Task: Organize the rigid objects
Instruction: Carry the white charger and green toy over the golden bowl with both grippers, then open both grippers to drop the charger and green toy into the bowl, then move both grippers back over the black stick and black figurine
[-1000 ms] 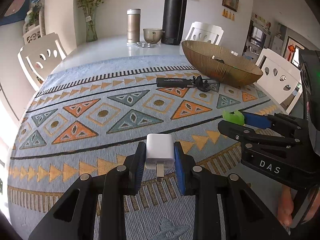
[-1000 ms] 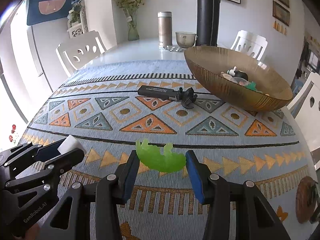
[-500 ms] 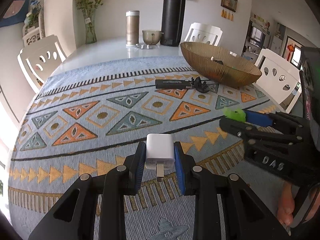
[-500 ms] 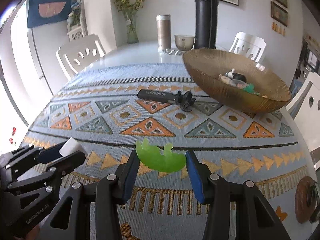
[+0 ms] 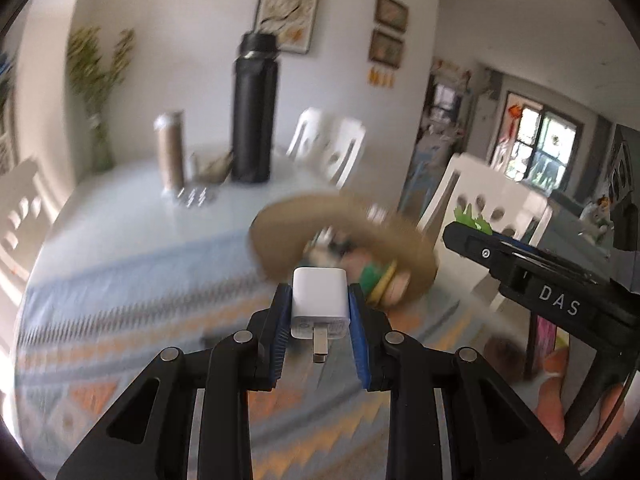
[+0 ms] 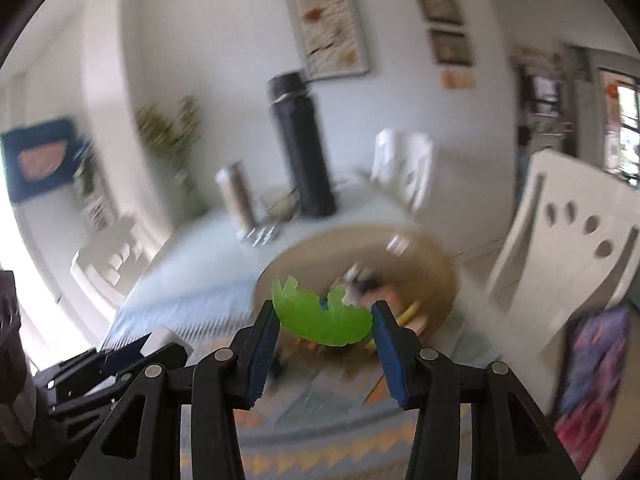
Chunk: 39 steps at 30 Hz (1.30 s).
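Observation:
My left gripper [image 5: 319, 312] is shut on a white USB charger [image 5: 319, 300], plug prong pointing back at the camera. My right gripper [image 6: 323, 320] is shut on a bright green plastic toy [image 6: 320, 316]. Both are held up above the table, just short of the brown ribbed bowl [image 5: 404, 236], which holds several small items. In the left wrist view the right gripper [image 5: 472, 226] shows at the right with the green toy [image 5: 472, 216] at its tip. In the right wrist view the left gripper [image 6: 160, 344] and its charger [image 6: 164, 338] show at the lower left. Both views are motion-blurred.
A tall black flask [image 5: 254, 112], a metal tumbler [image 5: 170, 152], a small cup and a vase of flowers [image 5: 98, 96] stand at the table's far end. White chairs [image 6: 560, 248] surround the table. A patterned cloth [image 5: 120, 280] covers the table.
Both grippers have lifted and swung forward toward the bowl, still gripping the charger and the green toy. The bowl now lies right beyond the fingertips, and the black tool on the cloth has left view.

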Tool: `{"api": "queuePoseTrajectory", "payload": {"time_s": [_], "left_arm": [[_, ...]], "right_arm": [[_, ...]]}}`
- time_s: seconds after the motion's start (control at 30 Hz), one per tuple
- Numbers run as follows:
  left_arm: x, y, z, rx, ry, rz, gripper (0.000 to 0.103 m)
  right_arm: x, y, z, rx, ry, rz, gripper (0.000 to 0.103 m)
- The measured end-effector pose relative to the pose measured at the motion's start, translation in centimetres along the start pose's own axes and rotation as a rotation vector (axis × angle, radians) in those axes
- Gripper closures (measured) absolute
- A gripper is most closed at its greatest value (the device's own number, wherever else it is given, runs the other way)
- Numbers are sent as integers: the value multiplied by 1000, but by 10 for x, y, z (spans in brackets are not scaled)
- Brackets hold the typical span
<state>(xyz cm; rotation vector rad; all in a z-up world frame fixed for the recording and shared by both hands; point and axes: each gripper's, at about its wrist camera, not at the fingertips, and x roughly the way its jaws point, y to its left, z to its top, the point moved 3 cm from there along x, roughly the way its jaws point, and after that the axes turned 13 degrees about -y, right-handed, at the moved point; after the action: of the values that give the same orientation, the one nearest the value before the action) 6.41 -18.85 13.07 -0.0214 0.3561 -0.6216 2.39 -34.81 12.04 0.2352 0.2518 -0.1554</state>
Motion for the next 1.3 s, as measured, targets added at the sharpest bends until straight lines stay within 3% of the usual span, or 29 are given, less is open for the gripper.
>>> {"api": "queuePoseTrajectory", "payload": {"time_s": [0.13,0.23,0.43,0.47,0.5,0.67,0.83,0.93,1.03,1.1,1.2,1.3], "left_arm": [[49,-15,16,-23,18,-54,78],[80,-17,7,-23,71,-50,78],[110,-10,-11,-45,135,-55,75],[108,-9,-10,-54,136,-59,63],[106,-6,-9,-59,131,-59,62],[68,7,1,-41,88,-25,62],[16,36,-14,-90,106,17,60],[-18,56,-38,-112,124,85,60],[-40,77,-71,-164,167,138,49],[-47,91,-96,-193,194,188,47],[-50,101,-127,-157,222,270,47],[-49,101,-144,-105,232,319,47]], "right_arm": [[30,-22,25,22,10,-95,57],[61,-36,15,29,102,-156,57],[101,-46,-13,13,218,-184,55],[104,-46,-14,13,230,-184,53],[106,-49,-15,14,233,-187,49],[84,-42,-8,-15,191,-160,42],[45,2,-20,-78,197,-34,30],[22,34,-45,-111,223,58,23],[7,65,-81,-175,237,112,22],[5,77,-105,-214,247,117,22],[7,84,-137,-266,220,89,22],[16,81,-149,-274,255,80,22]]}}
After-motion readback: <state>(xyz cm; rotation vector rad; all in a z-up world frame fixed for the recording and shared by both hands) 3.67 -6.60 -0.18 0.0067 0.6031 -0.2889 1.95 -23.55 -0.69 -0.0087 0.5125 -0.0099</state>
